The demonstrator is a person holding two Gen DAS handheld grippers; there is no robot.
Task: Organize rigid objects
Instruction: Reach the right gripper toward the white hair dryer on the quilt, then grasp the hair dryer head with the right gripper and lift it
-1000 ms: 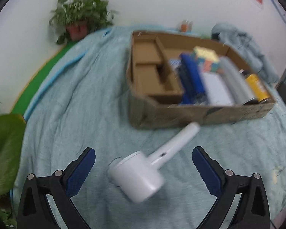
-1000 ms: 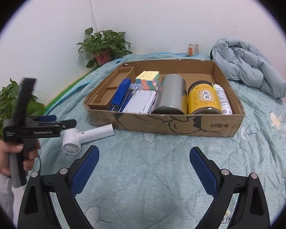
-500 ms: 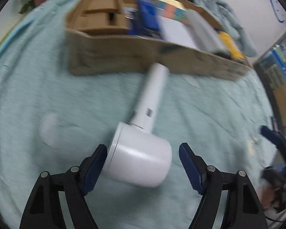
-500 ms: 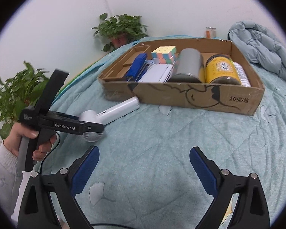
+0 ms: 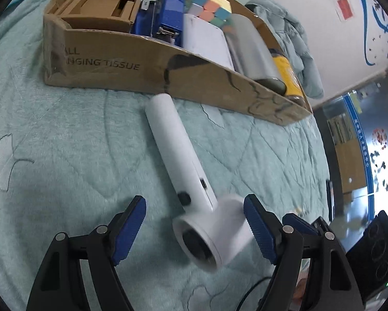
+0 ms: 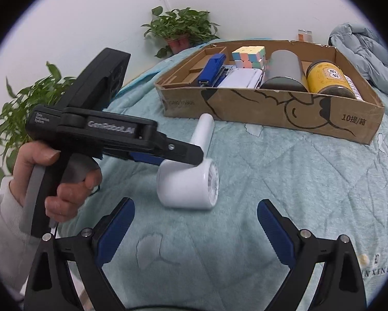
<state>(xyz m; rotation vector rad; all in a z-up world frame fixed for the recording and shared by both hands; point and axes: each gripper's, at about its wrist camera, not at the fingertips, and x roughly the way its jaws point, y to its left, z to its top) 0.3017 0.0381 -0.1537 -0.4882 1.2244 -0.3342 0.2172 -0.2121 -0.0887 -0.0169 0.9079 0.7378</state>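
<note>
A white hair dryer [image 5: 173, 150] lies on the teal quilt, its handle pointing at the cardboard box [image 5: 116, 67]. My left gripper [image 5: 194, 202] straddles the dryer's round head. The right pad [image 5: 256, 223] touches the head, and a gap shows at the left pad [image 5: 129, 230]. In the right wrist view, a hand holds the left gripper [image 6: 178, 158] tilted down over the dryer [image 6: 191, 181]. My right gripper [image 6: 195, 207] is open just short of the head, with nothing between its fingers. The box [image 6: 271, 106] holds a blue stapler [image 6: 210, 68], a pastel cube [image 6: 249, 55], a grey cylinder [image 6: 284, 70] and a yellow jar [image 6: 328, 77].
Potted plants [image 6: 179, 28] stand at the back and at the left edge [image 6: 20, 111]. A pale blue jacket [image 6: 367, 51] lies right of the box, and a small can [image 6: 304, 35] stands behind it. The quilt [image 6: 284, 181] spreads in front of the box.
The left gripper dropped and tipped down over the dryer, its jaws narrowing around the head. The dryer's head has turned to face the left camera. The right gripper came lower and closer.
</note>
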